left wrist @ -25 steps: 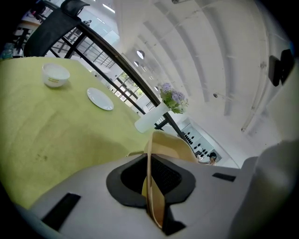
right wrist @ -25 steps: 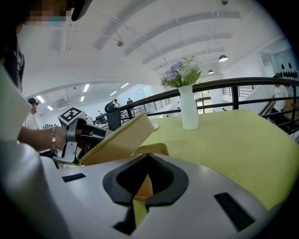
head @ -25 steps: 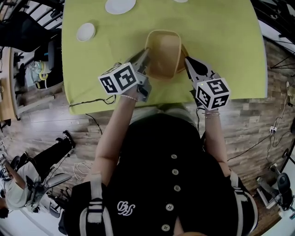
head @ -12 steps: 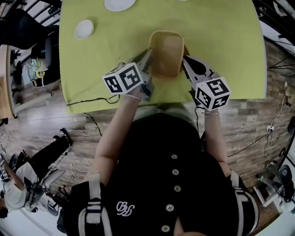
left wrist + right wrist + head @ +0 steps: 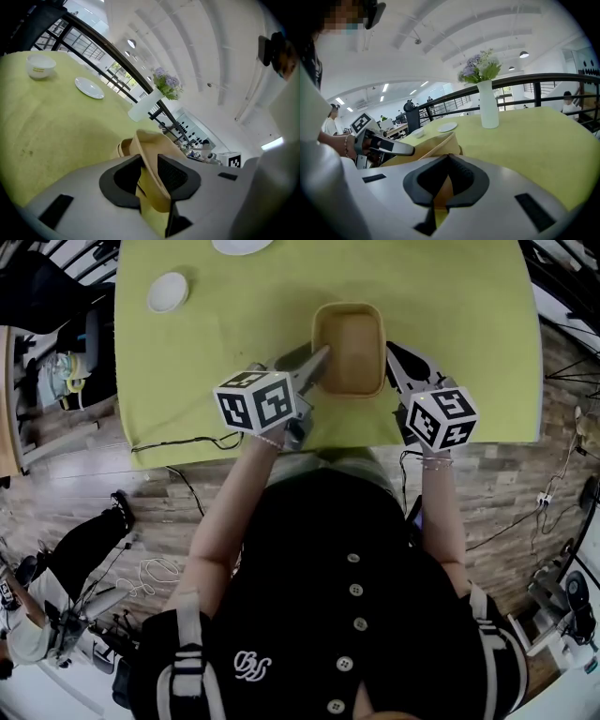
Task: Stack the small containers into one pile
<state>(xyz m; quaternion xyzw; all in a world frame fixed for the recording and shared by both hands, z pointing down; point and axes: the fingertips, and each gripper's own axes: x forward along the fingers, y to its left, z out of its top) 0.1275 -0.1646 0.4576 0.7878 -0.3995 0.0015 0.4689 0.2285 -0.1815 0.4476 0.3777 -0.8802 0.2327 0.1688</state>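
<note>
Your left gripper (image 5: 317,364) is opening round the container (image 5: 349,348) rim, so draw it off sideways without nudging. Your right gripper (image 5: 395,360) stays out of it, clamped on the right rim, container near-centre on the table (image 5: 450,296).

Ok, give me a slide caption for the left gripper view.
Left gripper, jaws opening around the rim of a tan rectangular plastic container on a yellow-green tablecloth.

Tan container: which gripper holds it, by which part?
Right gripper pinches the tan container by its right rim; left gripper jaws are opening around the left rim.
</note>
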